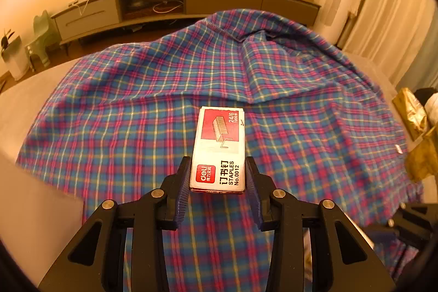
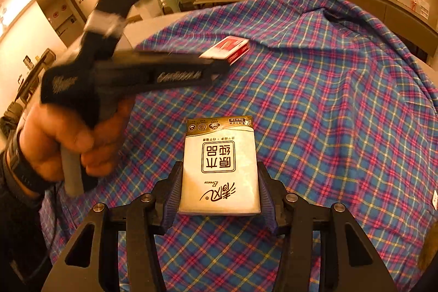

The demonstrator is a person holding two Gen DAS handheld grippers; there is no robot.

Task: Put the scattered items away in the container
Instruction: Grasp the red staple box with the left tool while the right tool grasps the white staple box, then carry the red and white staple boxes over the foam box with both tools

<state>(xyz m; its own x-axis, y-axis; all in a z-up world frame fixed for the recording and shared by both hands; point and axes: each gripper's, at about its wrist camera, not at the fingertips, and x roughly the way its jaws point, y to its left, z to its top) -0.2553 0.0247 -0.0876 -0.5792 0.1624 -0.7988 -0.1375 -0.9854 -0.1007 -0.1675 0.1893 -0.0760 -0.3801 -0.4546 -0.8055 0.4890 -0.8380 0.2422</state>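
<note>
Two grips for me, left gripper [image 1: 218, 177] clamping staples box [image 1: 219, 147], right gripper [image 2: 219, 192] clamping tissue pack [image 2: 220, 168], over plaid cloth [image 1: 301, 100]

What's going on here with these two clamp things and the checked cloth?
A person is tidying small items while holding a claw in each hand. The left claw is closed on a box of staples, and the right claw grips a pack of tissues. Both are above a plaid cloth spread over a table. The person's hand shows in the right wrist view. No container is clearly in view.
</note>
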